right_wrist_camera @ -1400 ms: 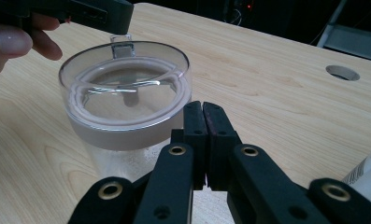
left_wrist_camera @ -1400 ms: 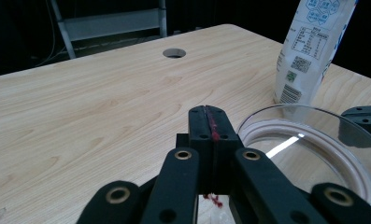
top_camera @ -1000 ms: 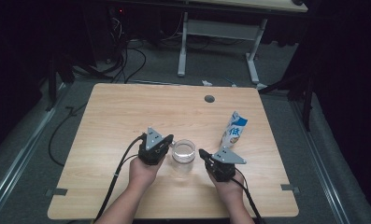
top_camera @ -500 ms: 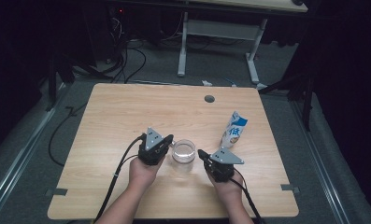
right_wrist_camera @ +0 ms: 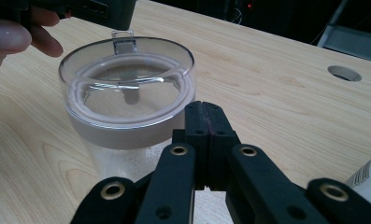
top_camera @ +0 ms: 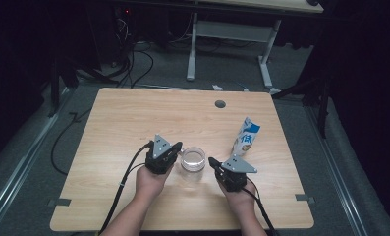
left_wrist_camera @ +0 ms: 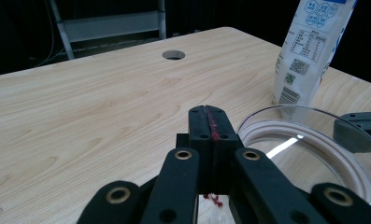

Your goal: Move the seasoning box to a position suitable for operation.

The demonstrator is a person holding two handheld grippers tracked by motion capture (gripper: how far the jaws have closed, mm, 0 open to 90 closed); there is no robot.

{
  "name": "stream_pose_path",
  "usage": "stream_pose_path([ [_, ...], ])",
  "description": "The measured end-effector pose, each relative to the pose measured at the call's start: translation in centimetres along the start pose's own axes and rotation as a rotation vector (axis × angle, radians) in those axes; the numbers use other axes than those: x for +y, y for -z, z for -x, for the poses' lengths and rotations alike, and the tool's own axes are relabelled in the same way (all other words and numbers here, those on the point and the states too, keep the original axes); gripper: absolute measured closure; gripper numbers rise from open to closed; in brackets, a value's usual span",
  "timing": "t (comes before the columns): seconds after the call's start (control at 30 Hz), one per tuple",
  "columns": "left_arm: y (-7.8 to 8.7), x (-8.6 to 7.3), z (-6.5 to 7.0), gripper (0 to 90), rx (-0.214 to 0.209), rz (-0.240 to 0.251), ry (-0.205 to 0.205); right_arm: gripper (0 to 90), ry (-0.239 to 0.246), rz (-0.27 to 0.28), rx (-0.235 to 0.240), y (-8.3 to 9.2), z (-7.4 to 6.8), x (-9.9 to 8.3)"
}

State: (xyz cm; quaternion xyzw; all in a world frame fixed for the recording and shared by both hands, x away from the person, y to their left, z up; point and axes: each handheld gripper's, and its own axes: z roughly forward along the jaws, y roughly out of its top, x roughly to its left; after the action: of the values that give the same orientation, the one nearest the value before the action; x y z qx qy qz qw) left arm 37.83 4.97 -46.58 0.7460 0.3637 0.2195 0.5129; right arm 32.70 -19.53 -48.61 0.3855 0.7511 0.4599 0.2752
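Between the two hand-held grippers, near the front edge of the pale wooden table (top_camera: 133,118), stands a clear round plastic container with a transparent lid (top_camera: 193,158). It is the landmark here. Just to its left the left gripper (top_camera: 177,146) rests with its black fingers (left_wrist_camera: 206,123) pressed flat together, nothing between them, tip close by the container's rim. Just to its right the right gripper (top_camera: 213,162) lies with its fingers (right_wrist_camera: 205,122) likewise pressed together and empty, pointing at the container's side. Neither touches it, as far as I can tell. Behind the container and to its right, a little apart, stands an upright white and blue printed carton (top_camera: 245,136). Both grippers flank the container evenly, likely a ready pose: one could steady the body while the other works the small tab on the lid, with the carton kept within reach, perhaps for pouring.
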Motion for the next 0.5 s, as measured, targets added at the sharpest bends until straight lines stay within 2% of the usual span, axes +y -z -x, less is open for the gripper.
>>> stream_pose_path([
  [0.5,-0.23,-0.20,-0.16,90.0,-0.012,-0.001,0.010,90.0,-0.003,-0.002,0.002,-0.07,-0.04,-0.08],
])
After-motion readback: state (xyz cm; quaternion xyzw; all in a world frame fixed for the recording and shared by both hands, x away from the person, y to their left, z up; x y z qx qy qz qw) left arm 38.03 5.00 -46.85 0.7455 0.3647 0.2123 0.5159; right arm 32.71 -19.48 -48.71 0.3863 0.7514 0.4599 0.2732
